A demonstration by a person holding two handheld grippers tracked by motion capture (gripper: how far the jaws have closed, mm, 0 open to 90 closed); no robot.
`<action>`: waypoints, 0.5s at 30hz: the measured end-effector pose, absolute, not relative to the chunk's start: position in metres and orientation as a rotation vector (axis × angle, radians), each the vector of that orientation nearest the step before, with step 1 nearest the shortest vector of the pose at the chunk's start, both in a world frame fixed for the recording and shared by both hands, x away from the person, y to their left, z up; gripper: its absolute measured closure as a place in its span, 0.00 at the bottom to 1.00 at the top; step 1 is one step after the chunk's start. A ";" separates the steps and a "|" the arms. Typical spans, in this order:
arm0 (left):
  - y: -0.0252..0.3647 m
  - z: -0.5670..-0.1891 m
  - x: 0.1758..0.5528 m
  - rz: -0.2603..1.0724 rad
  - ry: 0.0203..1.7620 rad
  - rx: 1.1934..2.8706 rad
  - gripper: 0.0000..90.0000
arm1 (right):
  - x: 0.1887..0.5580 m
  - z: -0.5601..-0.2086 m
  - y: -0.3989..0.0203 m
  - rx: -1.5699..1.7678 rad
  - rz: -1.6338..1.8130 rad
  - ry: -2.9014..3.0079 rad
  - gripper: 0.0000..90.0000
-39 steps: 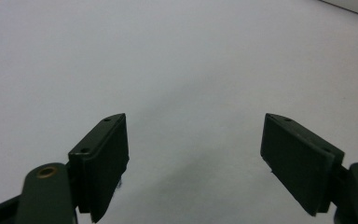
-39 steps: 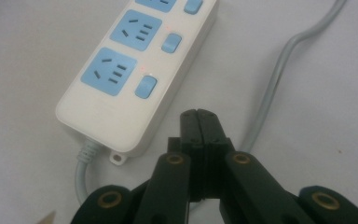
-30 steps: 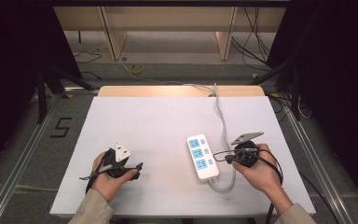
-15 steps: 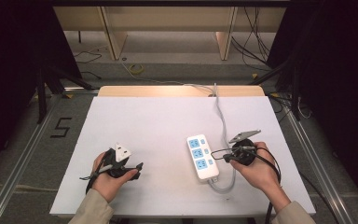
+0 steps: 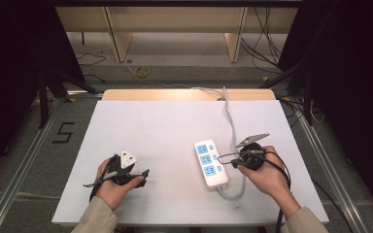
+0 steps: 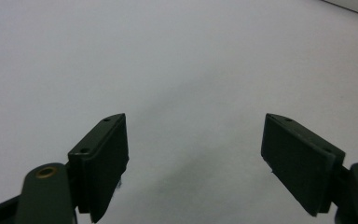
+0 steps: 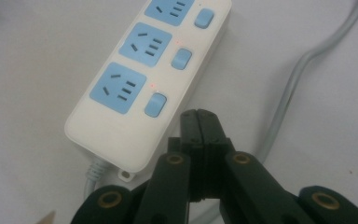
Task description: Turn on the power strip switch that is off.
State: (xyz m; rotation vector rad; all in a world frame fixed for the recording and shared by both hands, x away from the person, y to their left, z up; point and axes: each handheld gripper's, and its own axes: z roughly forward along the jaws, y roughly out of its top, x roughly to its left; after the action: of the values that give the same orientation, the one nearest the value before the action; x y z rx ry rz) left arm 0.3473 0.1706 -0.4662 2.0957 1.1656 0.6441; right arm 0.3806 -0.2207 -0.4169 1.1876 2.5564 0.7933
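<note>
A: Across the white tabletop very little is laid out. What is the work here?

B: It centres on the power strip, white with three blue sockets and a blue switch beside each. It lies right of the middle, with its grey cable running off toward the far edge.

A: Where is the right tool?

B: Just beside the strip's near end. In the right gripper view its jaws are pressed flat together with nothing between them, the tip hovering close to the nearest blue switch. Small red lights glow beside two of the switches.

A: So which step is in hand?

B: I judge it to be lining up a press on that nearest switch, using the closed tip like a fingertip. I cannot tell from these views whether it already touches the casing.

A: And the left tool?

B: It rests in the hand at the near left, well apart from the strip. Its jaws stand wide, over bare tabletop, holding nothing.

A: What does the next move call for?

B: Probably a short, steady nudge onto the switch face, square enough not to slide the strip.
</note>
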 end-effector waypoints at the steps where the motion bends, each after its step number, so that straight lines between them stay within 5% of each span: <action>1: 0.171 -0.466 0.347 0.644 1.165 2.096 0.25 | 0.381 -0.417 -0.221 1.188 0.793 2.556 1.00; 15: 0.170 -0.466 0.347 0.642 1.161 2.101 0.25 | 0.384 -0.415 -0.214 1.183 0.796 2.567 1.00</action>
State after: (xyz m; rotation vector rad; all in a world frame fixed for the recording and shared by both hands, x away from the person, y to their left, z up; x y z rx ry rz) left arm 0.3472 0.1702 -0.4664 2.1010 1.1608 0.6420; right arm 0.3836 -0.2140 -0.4147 1.1831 2.5670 0.7961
